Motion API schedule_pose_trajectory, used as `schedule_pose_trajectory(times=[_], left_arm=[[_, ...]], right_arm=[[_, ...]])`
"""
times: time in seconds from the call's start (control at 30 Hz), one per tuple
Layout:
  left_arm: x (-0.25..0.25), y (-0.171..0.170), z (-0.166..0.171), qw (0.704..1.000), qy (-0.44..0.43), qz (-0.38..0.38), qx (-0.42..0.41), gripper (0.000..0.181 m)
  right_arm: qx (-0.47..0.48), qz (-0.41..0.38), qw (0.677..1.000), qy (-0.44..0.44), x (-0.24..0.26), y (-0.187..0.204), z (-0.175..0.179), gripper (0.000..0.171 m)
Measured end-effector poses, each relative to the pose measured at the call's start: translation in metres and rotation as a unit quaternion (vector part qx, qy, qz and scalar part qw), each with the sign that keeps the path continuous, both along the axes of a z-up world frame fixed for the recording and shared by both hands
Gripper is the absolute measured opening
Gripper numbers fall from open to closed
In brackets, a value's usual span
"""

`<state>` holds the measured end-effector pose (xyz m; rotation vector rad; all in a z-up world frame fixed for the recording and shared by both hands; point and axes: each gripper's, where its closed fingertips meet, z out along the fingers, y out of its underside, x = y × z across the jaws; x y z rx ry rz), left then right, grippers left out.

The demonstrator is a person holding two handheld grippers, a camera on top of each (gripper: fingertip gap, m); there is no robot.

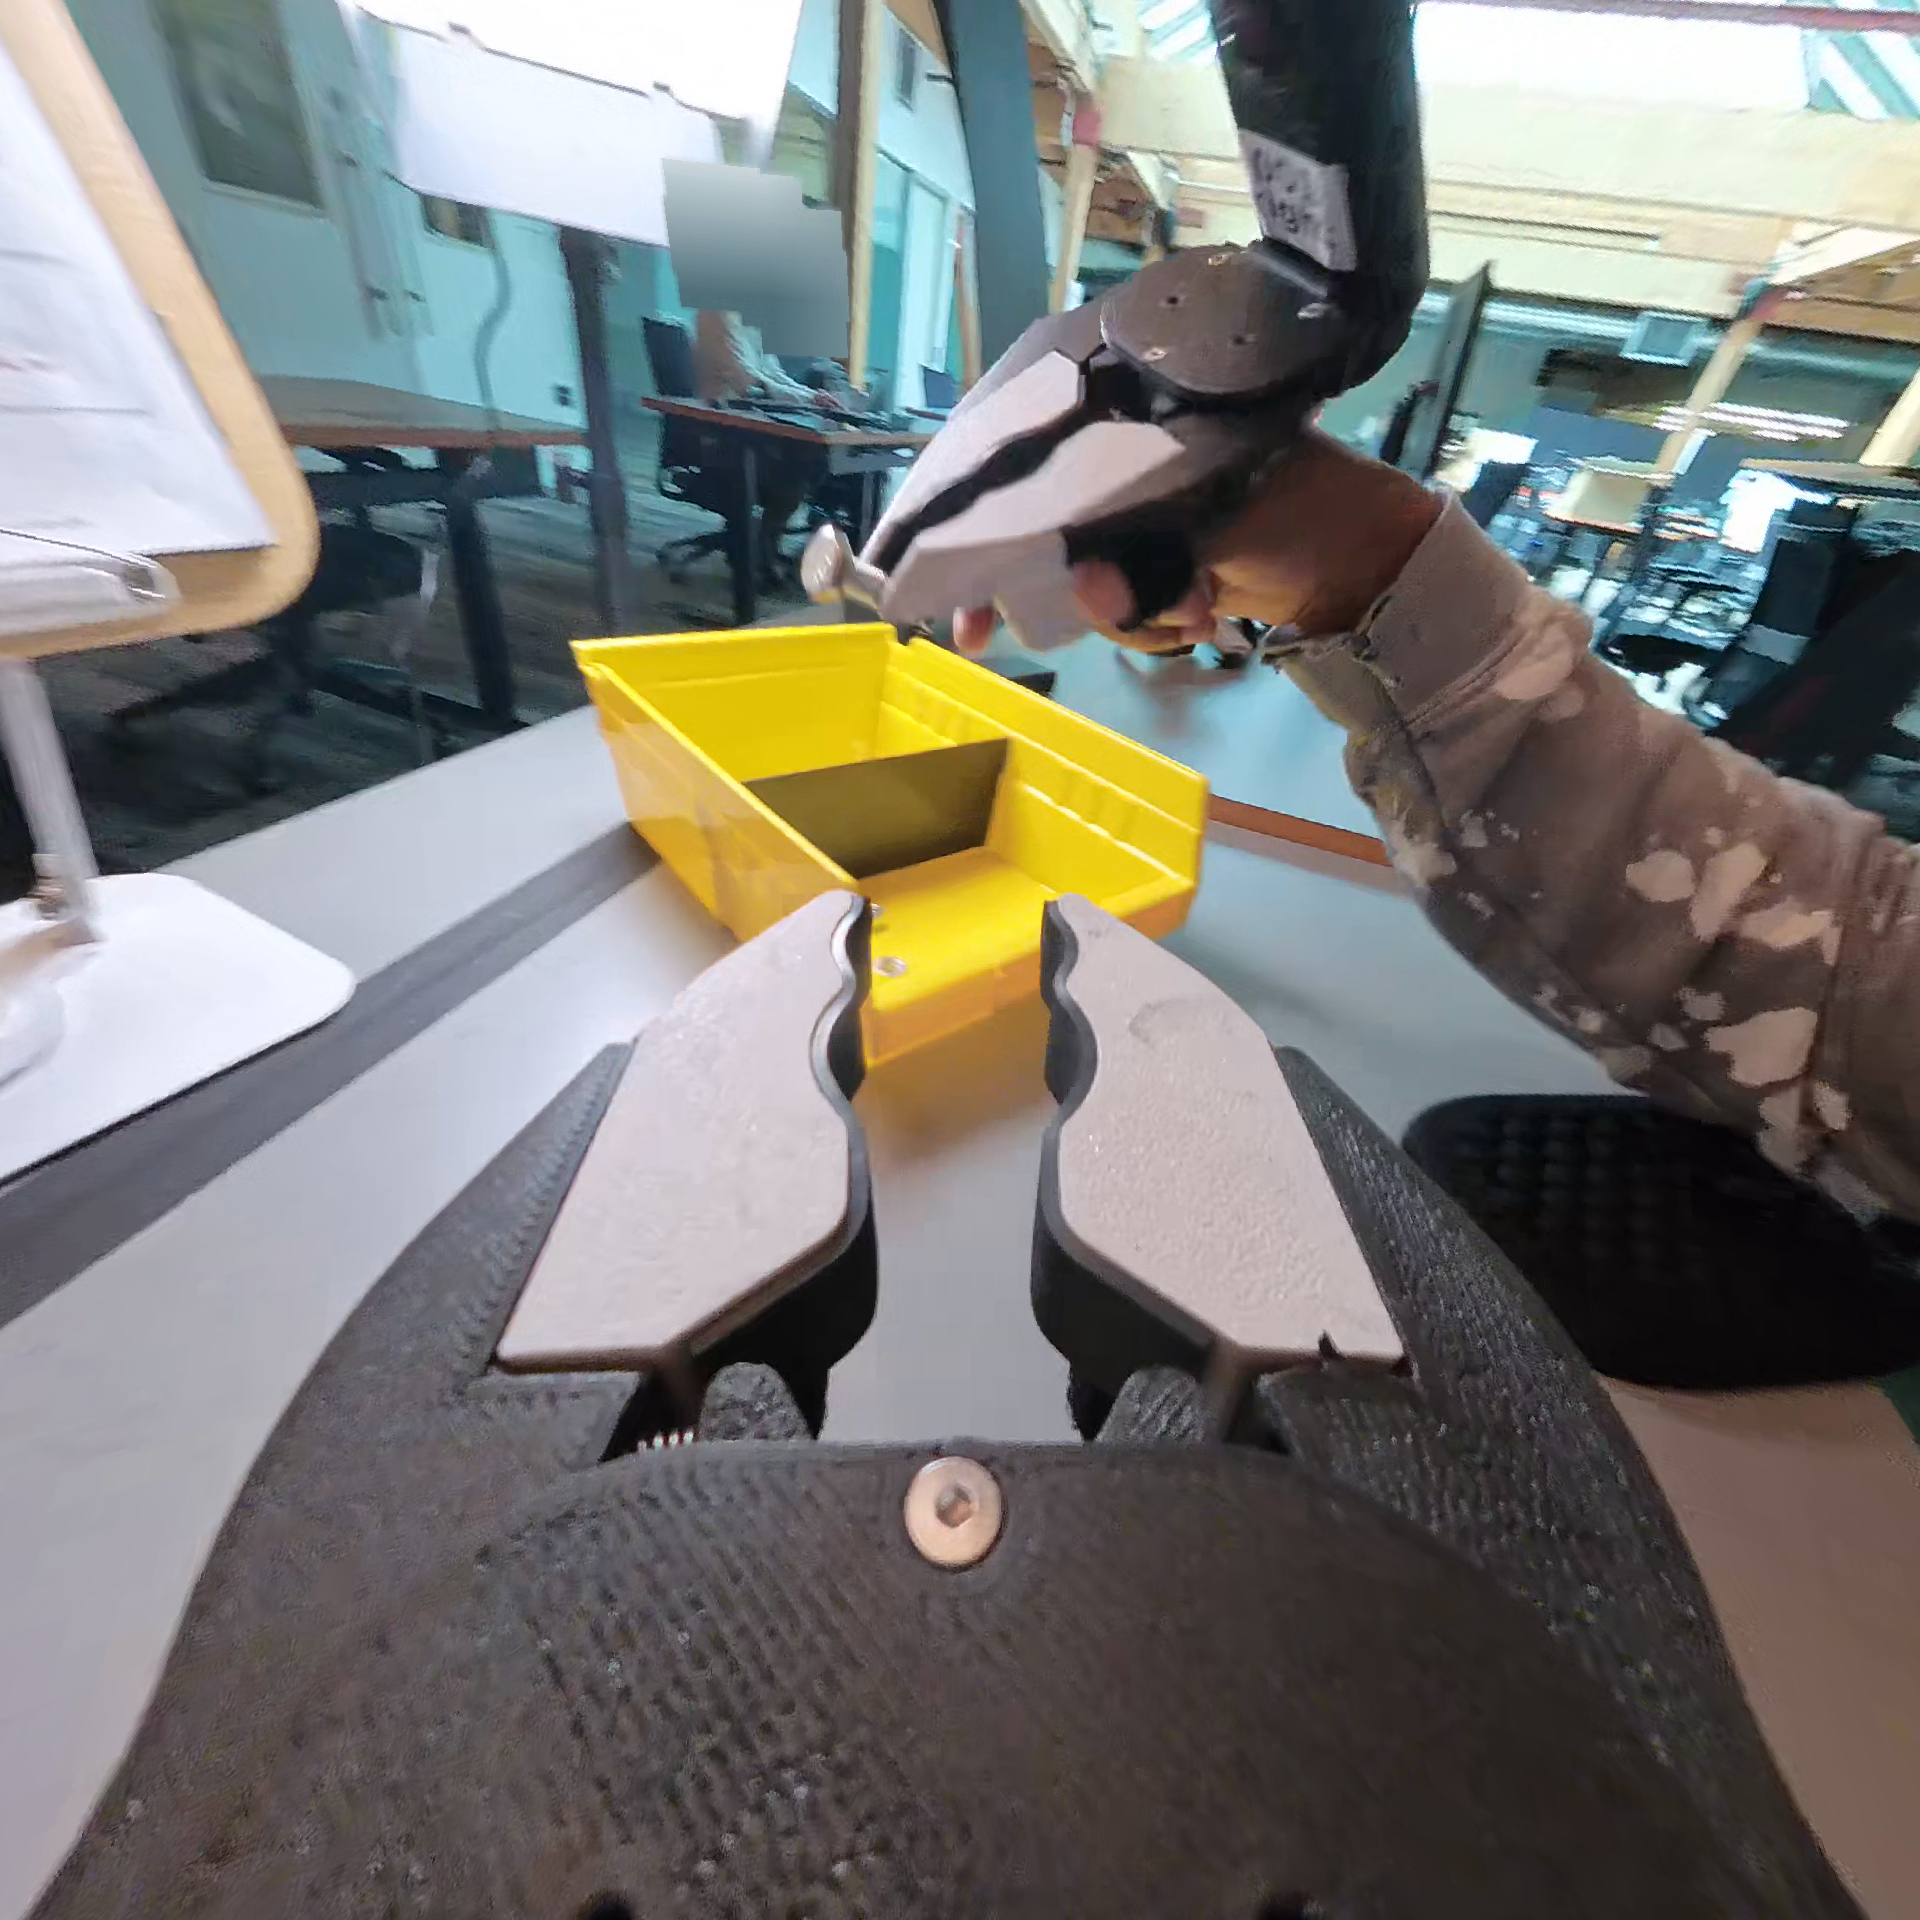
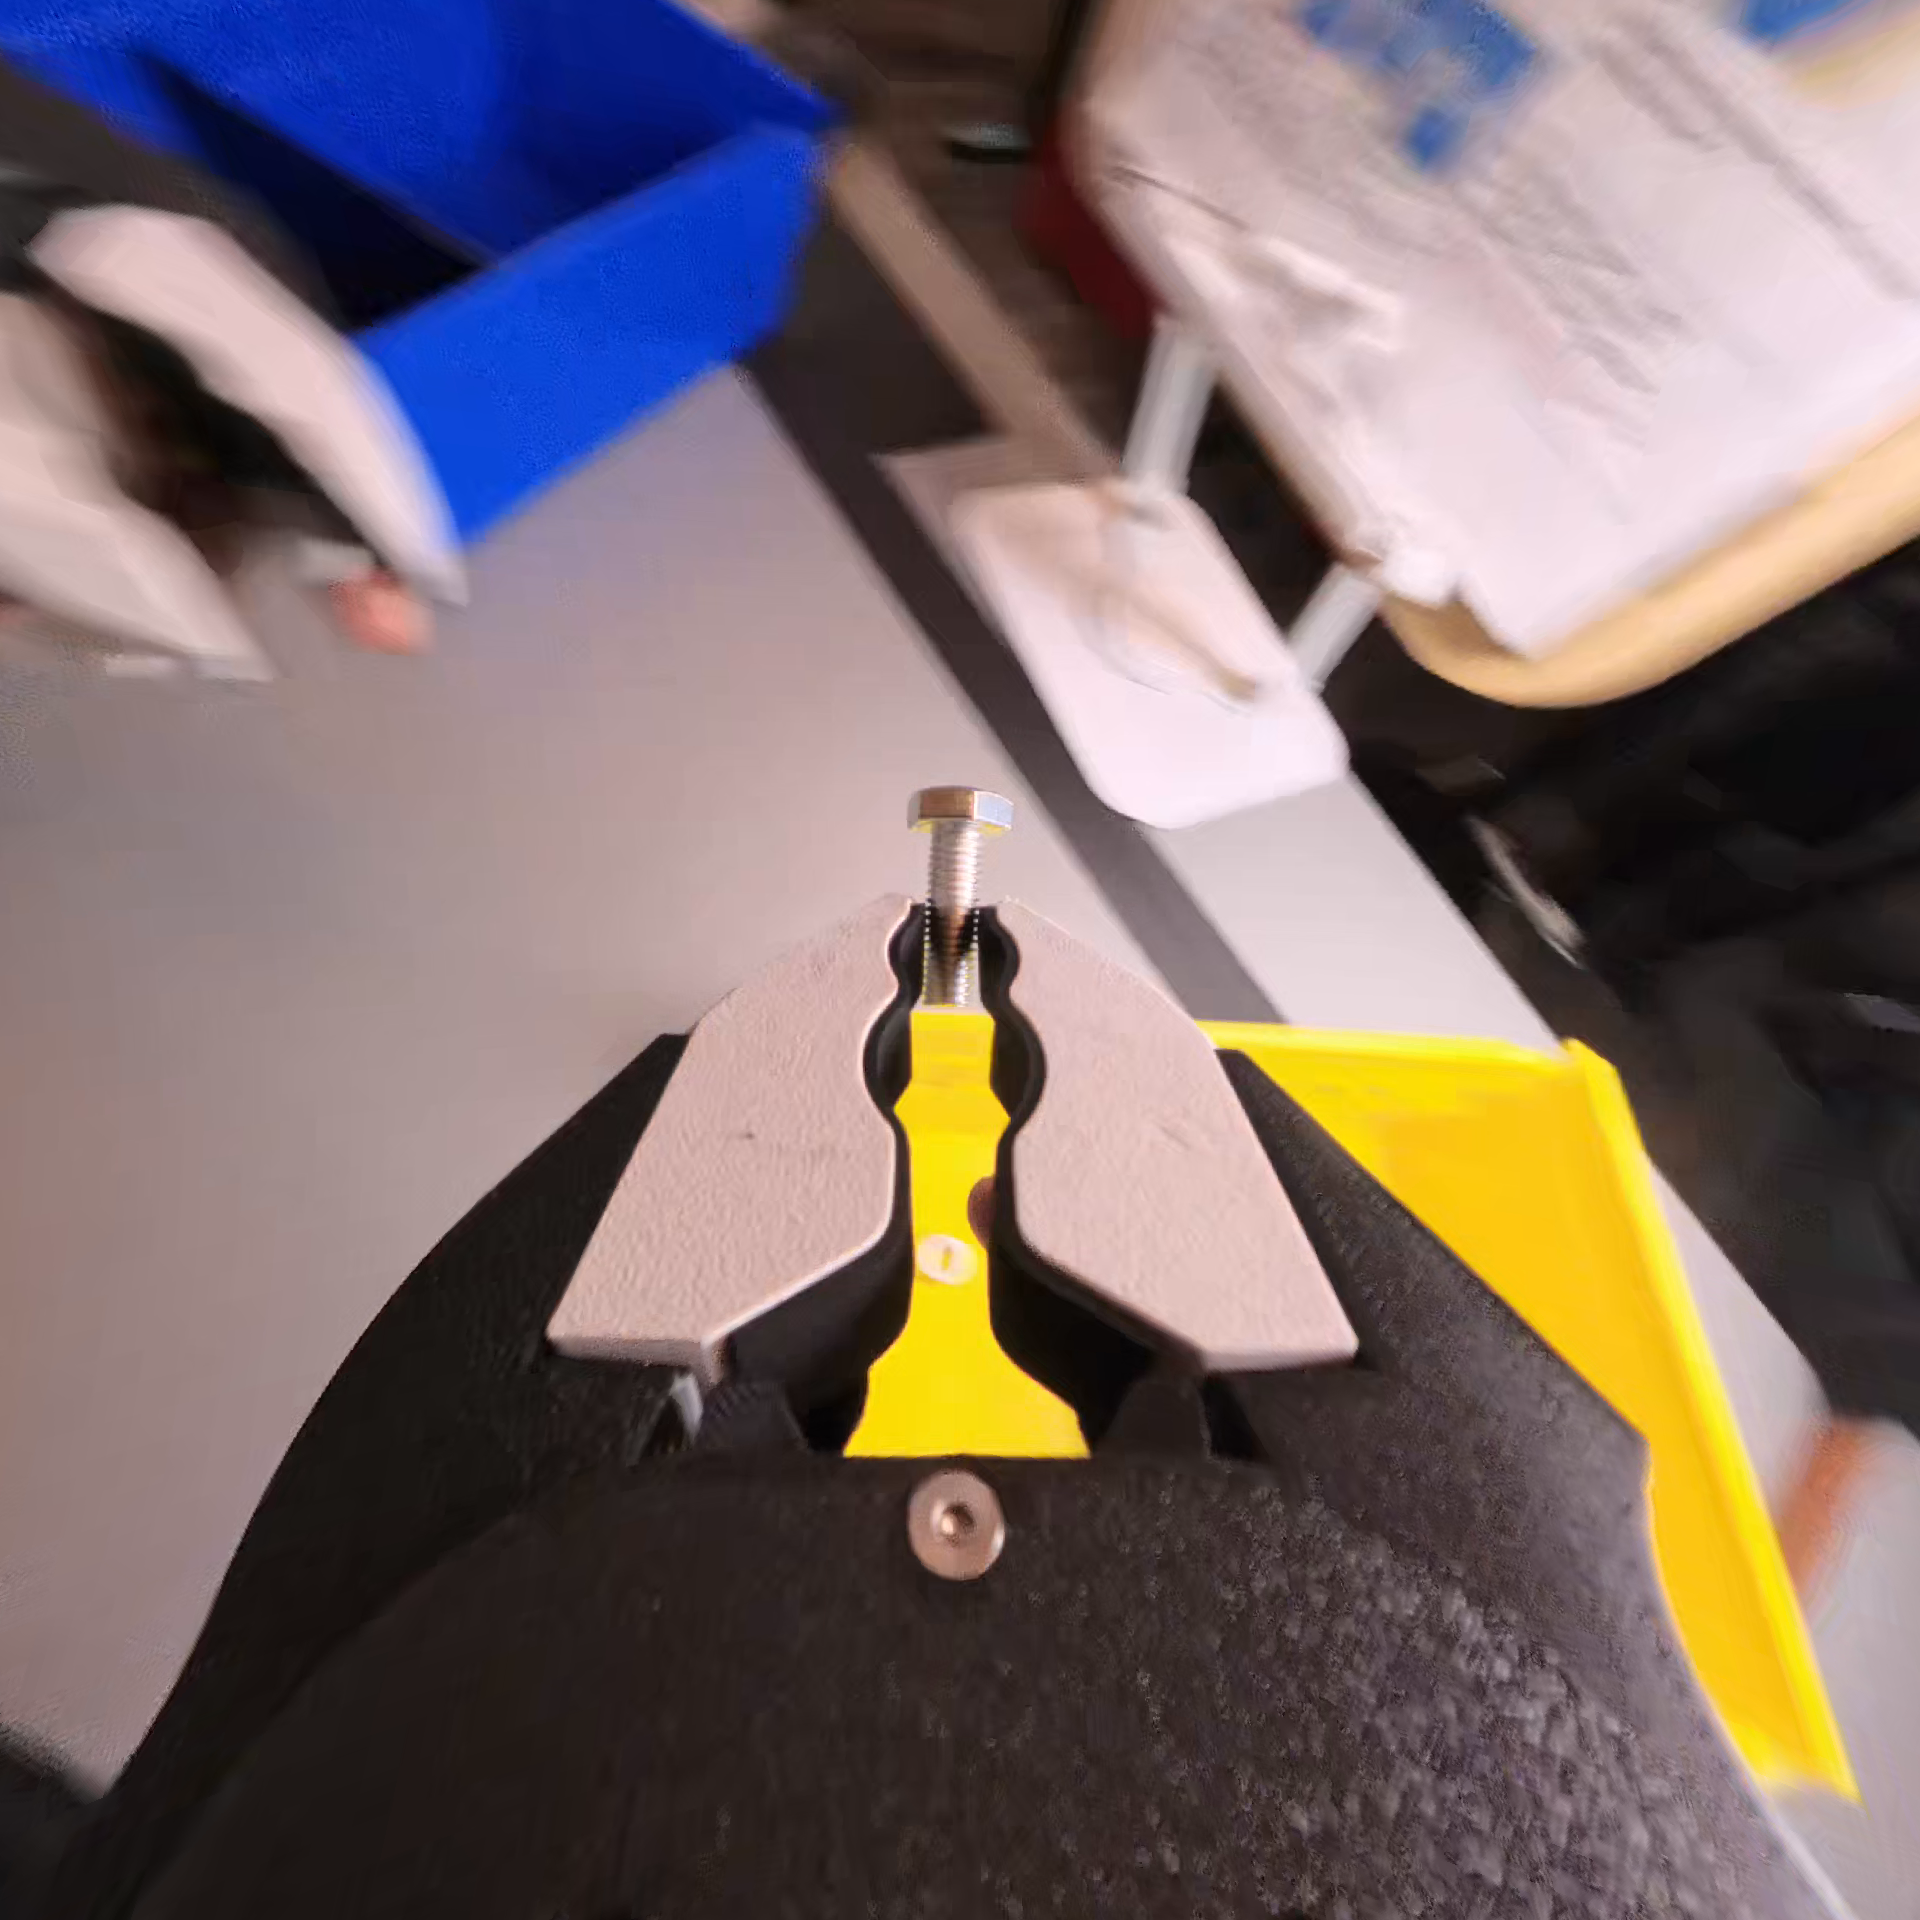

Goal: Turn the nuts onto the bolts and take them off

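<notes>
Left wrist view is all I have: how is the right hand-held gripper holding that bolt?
Observer: The right hand-held gripper pinches the bolt by its threaded end, with the head pointing outward.
Operator: Any nut on it?
Observer: None on the threads showing between the head and the grip.
Operator: Anything near my side that I miss?
Observer: A blue bin sits just beyond the left hand-held gripper.

Bolt [image 2: 957,904]: your right gripper's [image 2: 951,920] fingertips cover its lower threads.
Yellow bin [image 1: 1101,800]: your left gripper [image 1: 951,920] hides its near wall; small fasteners inside are too tiny to identify.
Blue bin [image 2: 582,312]: blurred, cropped at top.
Clipboard [image 2: 1621,582]: blurred, cut off at the right.
</notes>
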<state>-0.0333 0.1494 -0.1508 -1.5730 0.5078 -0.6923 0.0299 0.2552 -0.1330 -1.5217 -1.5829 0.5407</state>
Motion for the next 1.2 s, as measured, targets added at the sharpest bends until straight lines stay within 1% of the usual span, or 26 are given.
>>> schedule_pose_trajectory(times=[0.07, 0.1, 0.17, 0.23, 0.33, 0.43, 0.63, 0.77, 0.8, 0.83, 0.9, 0.97, 1.03, 1.13, 1.2], left_arm=[[-0.013, 0.004, 0.005, 1.000, -0.006, 0.026, 0.007, 0.032], [-0.018, 0.005, 0.007, 0.999, -0.009, 0.035, 0.009, 0.032], [-0.025, 0.007, 0.009, 0.999, -0.013, 0.046, 0.009, 0.032], [-0.029, 0.008, 0.009, 0.998, -0.015, 0.053, 0.007, 0.032], [-0.033, 0.010, 0.006, 0.998, -0.014, 0.059, 0.003, 0.031], [-0.037, 0.013, -0.001, 0.998, -0.010, 0.062, -0.006, 0.031], [-0.045, 0.018, -0.007, 0.997, -0.014, 0.069, -0.015, 0.030], [-0.046, 0.019, -0.009, 0.997, -0.017, 0.069, -0.020, 0.030], [-0.046, 0.019, -0.009, 0.997, -0.017, 0.069, -0.020, 0.030], [-0.046, 0.019, -0.009, 0.997, -0.017, 0.069, -0.020, 0.030], [-0.046, 0.018, -0.008, 0.997, -0.017, 0.071, -0.019, 0.030], [-0.047, 0.018, -0.006, 0.997, -0.021, 0.072, -0.018, 0.029], [-0.048, 0.018, -0.005, 0.997, -0.024, 0.072, -0.018, 0.029], [-0.049, 0.017, -0.001, 0.997, -0.024, 0.076, -0.013, 0.029], [-0.051, 0.016, 0.003, 0.997, -0.024, 0.079, -0.007, 0.029]], right_arm=[[0.011, -0.155, 0.988, -0.016, 0.029, 0.079, 0.004, 0.009], [0.000, -0.213, 0.976, -0.036, 0.045, 0.113, -0.003, 0.010], [-0.039, -0.293, 0.952, -0.081, 0.073, 0.164, -0.033, 0.010], [-0.087, -0.332, 0.931, -0.121, 0.089, 0.193, -0.071, 0.010], [-0.131, -0.356, 0.909, -0.173, 0.100, 0.214, -0.118, 0.010], [-0.148, -0.368, 0.893, -0.214, 0.107, 0.226, -0.148, 0.010], [-0.186, -0.381, 0.873, -0.239, 0.112, 0.232, -0.177, 0.010], [-0.213, -0.375, 0.864, -0.259, 0.113, 0.224, -0.187, 0.010], [-0.209, -0.376, 0.865, -0.258, 0.114, 0.224, -0.185, 0.010], [-0.209, -0.377, 0.867, -0.251, 0.112, 0.224, -0.181, 0.014], [-0.208, -0.375, 0.878, -0.211, 0.105, 0.224, -0.162, 0.022], [-0.199, -0.374, 0.895, -0.138, 0.093, 0.224, -0.129, 0.024], [-0.175, -0.359, 0.915, -0.049, 0.081, 0.215, -0.089, 0.024], [-0.119, -0.311, 0.938, 0.094, 0.060, 0.180, -0.026, 0.025], [-0.083, -0.266, 0.940, 0.196, 0.048, 0.140, 0.010, 0.025]])
